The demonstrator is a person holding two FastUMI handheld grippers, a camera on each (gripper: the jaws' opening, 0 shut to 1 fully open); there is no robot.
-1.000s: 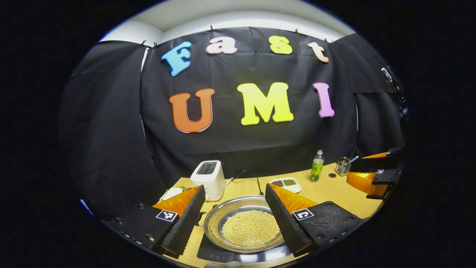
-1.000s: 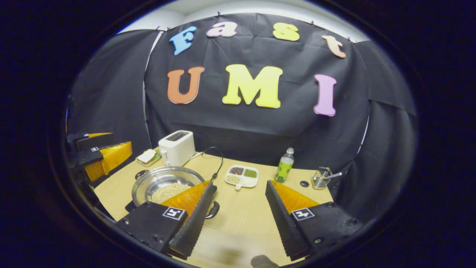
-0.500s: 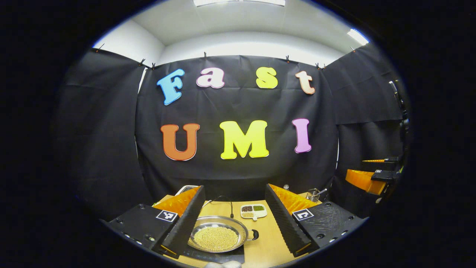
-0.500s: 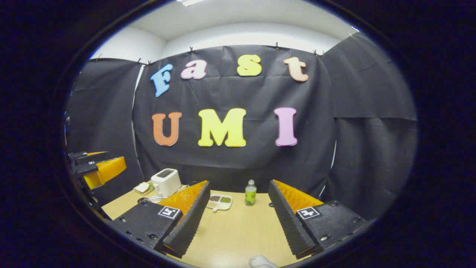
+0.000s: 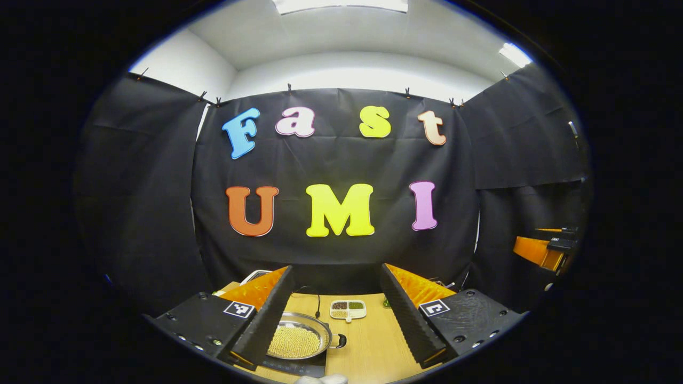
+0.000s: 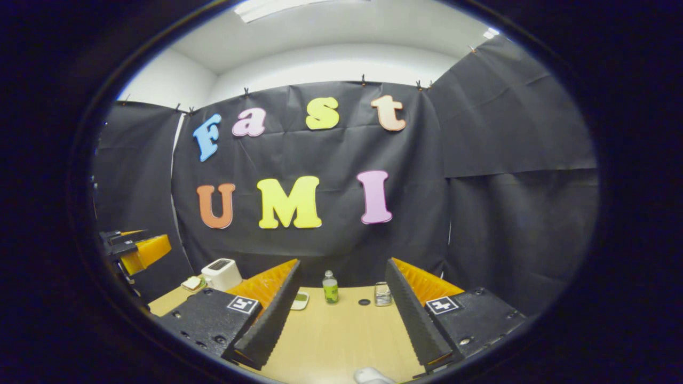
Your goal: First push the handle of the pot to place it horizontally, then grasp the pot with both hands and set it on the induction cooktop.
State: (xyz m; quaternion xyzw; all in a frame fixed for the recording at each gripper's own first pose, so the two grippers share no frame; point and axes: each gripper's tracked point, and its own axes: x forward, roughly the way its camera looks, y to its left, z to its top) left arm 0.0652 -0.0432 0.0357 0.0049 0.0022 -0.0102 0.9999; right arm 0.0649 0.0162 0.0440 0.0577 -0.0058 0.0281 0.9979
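Pot of pale round beans sits on the dark induction cooktop at the near edge of the worktop, one black side handle pointing toward the worktop's middle. In the left gripper view the left tongs hang released above it, fingers spread wide and gripping nothing; the left finger overlaps the pot's rim in the picture, though contact cannot be judged. Behind the pot a divided dish of grains lies toward the far edge, with a black cable looping beside it. The right tongs are likewise released, held over bare worktop in the right gripper view. Along the far edge there stand a green bottle and a small clear holder, with a white toaster near the far left corner.
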